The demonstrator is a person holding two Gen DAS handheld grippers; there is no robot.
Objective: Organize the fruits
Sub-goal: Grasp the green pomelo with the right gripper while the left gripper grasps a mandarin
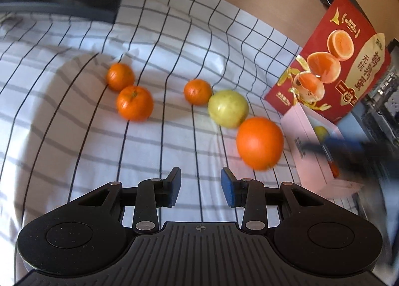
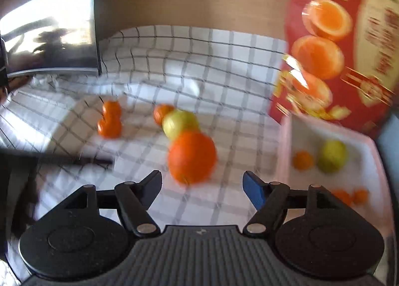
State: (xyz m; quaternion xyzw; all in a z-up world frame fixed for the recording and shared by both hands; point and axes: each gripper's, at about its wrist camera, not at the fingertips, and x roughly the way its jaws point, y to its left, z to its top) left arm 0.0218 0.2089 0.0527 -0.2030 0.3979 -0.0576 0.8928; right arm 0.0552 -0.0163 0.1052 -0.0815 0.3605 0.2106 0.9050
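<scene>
A: Widest thing out there, the white cloth with the dark grid lines [image 1: 174, 44], rumpled across the whole surface. At its right edge stands the tall red printed carton with orange halves pictured on it [image 1: 331, 61], upright.

B: And just in front of that, the pale pink open box [image 2: 284, 151]. Inside I count a yellow-green round fruit [image 2: 333, 156], a small orange one [image 2: 303, 160] beside it, and more orange bits nearer the camera, too blurred to call.

A: Both tools next. Left gripper [image 1: 200, 187], blue pads apart, nothing between them, hovering over bare cloth. Right gripper [image 2: 202, 187], spread wider, empty too.

B: The big smooth orange [image 1: 259, 142] lies on the cloth just ahead of the right gripper, close to the pink box.

A: Touching it from behind, the yellow-green apple-like fruit [image 1: 228, 107]. Then three small mandarins: one [image 1: 197, 91] against the apple, and two [image 1: 134, 103] [image 1: 120, 76] touching, well left.
</scene>
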